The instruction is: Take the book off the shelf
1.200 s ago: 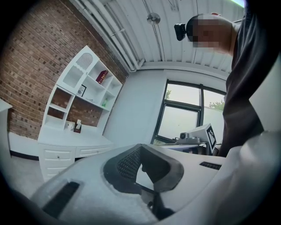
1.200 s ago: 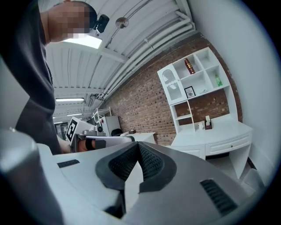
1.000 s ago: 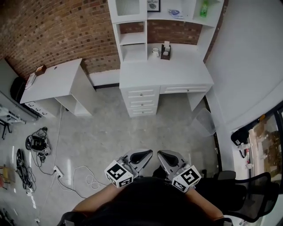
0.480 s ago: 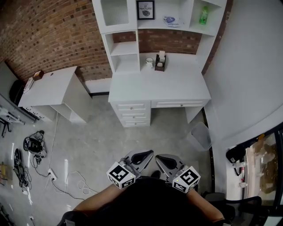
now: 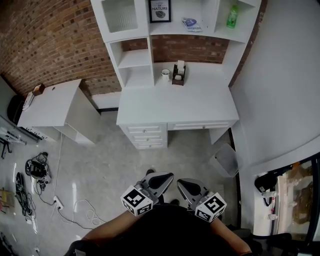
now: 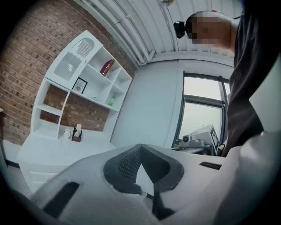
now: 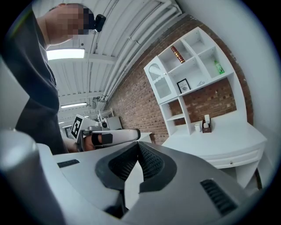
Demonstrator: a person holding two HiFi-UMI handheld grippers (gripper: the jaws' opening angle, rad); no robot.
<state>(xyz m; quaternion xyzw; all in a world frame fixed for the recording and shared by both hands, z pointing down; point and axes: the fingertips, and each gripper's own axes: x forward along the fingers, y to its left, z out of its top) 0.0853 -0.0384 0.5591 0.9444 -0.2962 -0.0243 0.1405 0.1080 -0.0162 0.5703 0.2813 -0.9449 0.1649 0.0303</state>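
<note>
Both grippers sit at waist height, well short of the desk. The left gripper and right gripper each have their jaws clenched tip to tip with nothing between them. The book is a dark red, slim slab in an open top compartment of the white hutch, the row above the framed picture. That row is cut off in the head view, so only the gripper views show it. From the jaws it lies ahead and high up, across open floor. Its long axis is leaning rather than upright, as it seems propped against the compartment side, though it's too small to be sure. It's roughly centred between the arms, so neither is clearly nearer, maybe the left by a little. The cover looks rigid and smooth, the hutch is painted and glossy, and rough brick sits behind it. The jaw pads are dark ribbed rubber in white plastic shells, so grip on the cover should be decent. The jaws need to open before the reach.
</note>
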